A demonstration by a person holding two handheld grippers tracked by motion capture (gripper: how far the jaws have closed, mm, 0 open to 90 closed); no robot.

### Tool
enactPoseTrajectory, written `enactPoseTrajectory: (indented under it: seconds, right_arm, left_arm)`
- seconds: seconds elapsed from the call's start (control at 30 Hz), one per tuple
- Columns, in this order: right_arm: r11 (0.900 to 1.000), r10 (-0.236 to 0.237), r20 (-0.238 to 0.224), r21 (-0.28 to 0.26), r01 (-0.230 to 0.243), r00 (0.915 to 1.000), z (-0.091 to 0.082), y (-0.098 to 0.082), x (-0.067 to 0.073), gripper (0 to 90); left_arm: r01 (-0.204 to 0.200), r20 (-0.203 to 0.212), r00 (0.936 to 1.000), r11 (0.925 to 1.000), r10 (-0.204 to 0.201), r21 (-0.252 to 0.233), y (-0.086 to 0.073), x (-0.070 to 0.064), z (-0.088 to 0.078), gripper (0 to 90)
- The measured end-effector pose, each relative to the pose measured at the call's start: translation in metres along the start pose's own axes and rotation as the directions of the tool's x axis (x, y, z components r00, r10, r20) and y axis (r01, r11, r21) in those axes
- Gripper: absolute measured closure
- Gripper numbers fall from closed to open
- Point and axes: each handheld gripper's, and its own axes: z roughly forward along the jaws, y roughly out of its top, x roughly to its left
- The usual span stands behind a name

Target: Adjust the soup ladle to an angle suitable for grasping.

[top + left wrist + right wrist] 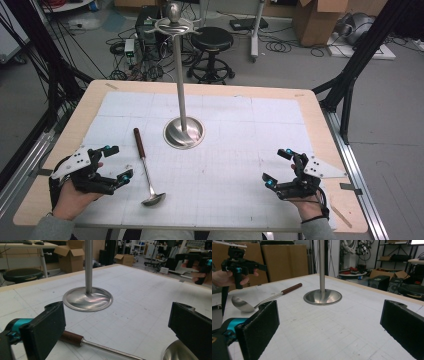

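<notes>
A steel ladle (146,172) with a brown wooden handle lies flat on the white mat, its bowl (153,199) toward the near edge. Behind it a metal stand (183,131) rises on a round base, with hooks at the top (173,24). My left gripper (116,164) hovers open just left of the ladle, nothing between its jaws. In the left gripper view the handle (72,338) and the bowl (178,353) lie low between the jaws. My right gripper (278,167) stands open at the near right, empty. The right gripper view shows the ladle (262,300) and stand base (322,297).
The white gridded mat (240,150) covers most of the wooden table (65,130). A black stool (212,40), cables and cardboard boxes (320,20) stand on the floor beyond the far edge. Black frame legs (350,80) flank the table.
</notes>
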Motion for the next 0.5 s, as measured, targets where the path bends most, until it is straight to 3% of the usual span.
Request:
enactPoseTrajectory:
  seconds: [0.27,0.5]
  right_arm:
    - [1.000,-0.001,0.007,0.004,0.001,1.0000,-0.0006,-0.0005,-0.0005,1.1]
    - [1.000,0.007,0.010,0.009,-0.007,0.9999,0.0003,-0.0012,-0.0002,1.1]
  left_arm:
    - [0.001,-0.025,0.9997,0.9999,-0.002,-0.016,0.0006,0.0010,-0.0007,1.7]
    - [0.008,-0.003,1.0000,0.9999,-0.008,-0.011,0.0005,0.0005,0.0005,1.7]
